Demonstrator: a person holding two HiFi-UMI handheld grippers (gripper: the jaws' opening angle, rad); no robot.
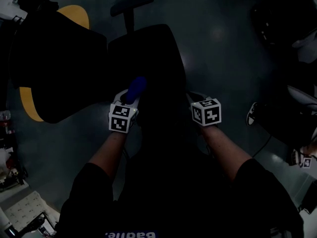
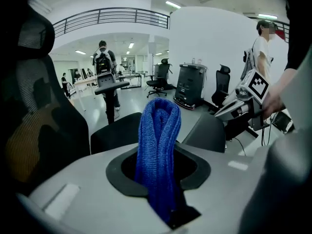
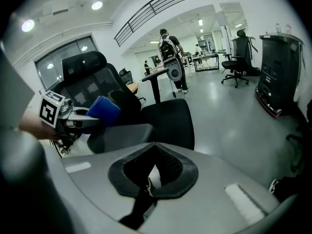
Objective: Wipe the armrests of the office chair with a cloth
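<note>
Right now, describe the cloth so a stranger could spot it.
Find the black office chair at the head view's centre. At its left edge the left gripper is shut on the cloth: a folded knit, vivid blue against the dark chairs.

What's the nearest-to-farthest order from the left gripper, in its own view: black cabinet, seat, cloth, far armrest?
1. cloth: centre, clamped in the jaws.
2. seat: just beyond, left of centre.
3. far armrest: on its post behind the seat.
4. black cabinet: far back, right of centre.
</note>
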